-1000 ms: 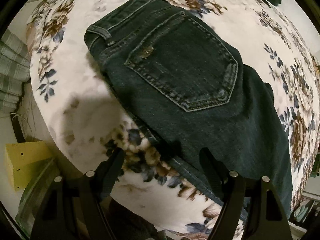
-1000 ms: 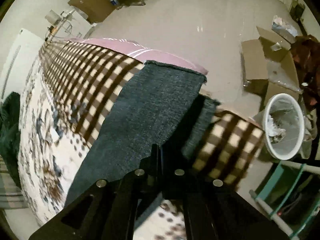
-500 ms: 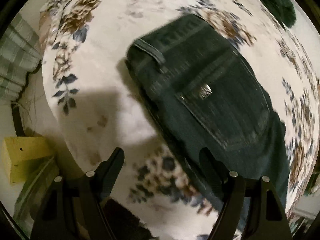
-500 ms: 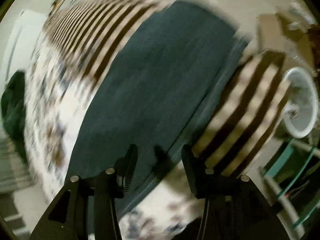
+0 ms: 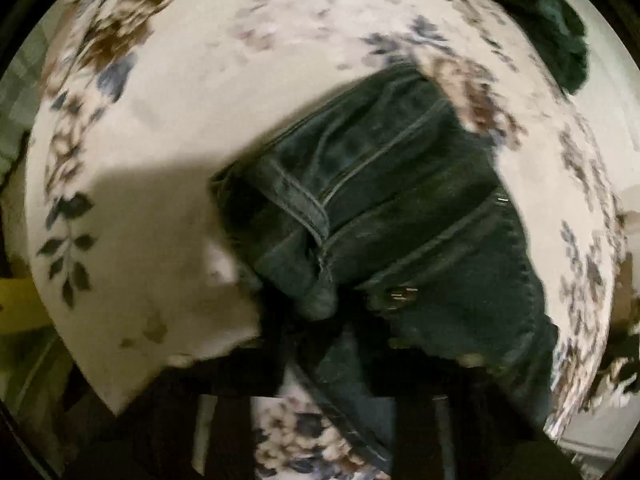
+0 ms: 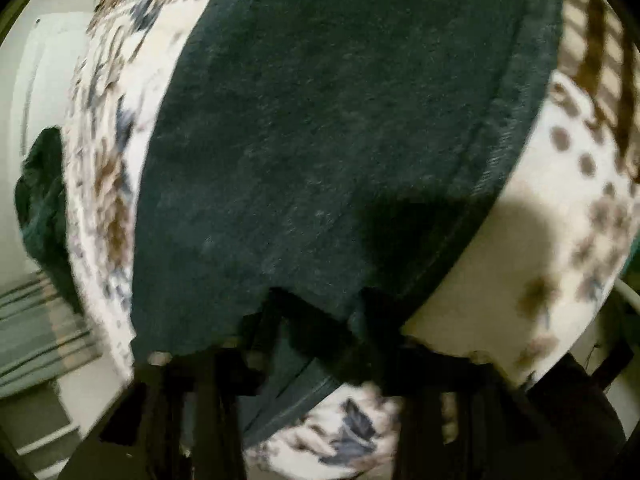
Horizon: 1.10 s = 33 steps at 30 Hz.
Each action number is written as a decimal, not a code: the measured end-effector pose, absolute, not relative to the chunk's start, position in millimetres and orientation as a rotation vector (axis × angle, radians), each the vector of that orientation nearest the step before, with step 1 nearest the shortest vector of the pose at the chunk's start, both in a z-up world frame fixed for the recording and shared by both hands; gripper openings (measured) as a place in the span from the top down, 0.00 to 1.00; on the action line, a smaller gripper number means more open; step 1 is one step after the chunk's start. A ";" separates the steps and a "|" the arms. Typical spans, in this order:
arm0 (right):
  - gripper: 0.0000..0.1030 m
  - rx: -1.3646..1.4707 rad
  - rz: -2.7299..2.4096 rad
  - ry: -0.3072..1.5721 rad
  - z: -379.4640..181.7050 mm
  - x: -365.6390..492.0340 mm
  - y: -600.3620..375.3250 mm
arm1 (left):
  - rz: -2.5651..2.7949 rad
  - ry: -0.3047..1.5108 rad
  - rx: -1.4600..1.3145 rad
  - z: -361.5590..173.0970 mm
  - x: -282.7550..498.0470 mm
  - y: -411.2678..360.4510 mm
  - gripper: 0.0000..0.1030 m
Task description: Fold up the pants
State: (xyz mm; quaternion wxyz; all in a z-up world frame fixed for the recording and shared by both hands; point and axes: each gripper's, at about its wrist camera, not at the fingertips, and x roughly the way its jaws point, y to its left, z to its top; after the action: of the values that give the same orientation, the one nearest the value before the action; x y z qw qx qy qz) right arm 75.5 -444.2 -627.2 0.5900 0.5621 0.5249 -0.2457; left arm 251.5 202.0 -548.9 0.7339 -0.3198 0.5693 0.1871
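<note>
Now the dark denim pants (image 5: pixel 400 208) lie flat on the bed's floral blanket (image 5: pixel 168 128). Left claw (image 5: pixel 324 332) stands spread at the waistband; right claw (image 6: pixel 320 320) stands spread over the leg fabric, neither visibly gripping.

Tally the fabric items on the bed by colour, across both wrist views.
Dark denim pants: 1
Dark green garment by the bed's far edge: 1
Floral white bedspread: 1
Brown checked blanket: 1
Total: 4
</note>
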 end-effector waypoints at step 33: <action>0.40 0.736 0.062 1.505 -528.4 294.9 -276.1 | 0.363 1.265 -0.465 -505.2 268.1 210.7 0.14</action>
State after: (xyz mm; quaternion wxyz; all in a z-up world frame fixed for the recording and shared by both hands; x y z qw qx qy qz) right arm 294.9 -276.1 -528.4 0.6687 0.3265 0.6674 0.0274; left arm 268.1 210.7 -505.2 0.7661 -0.2140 0.5826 0.1670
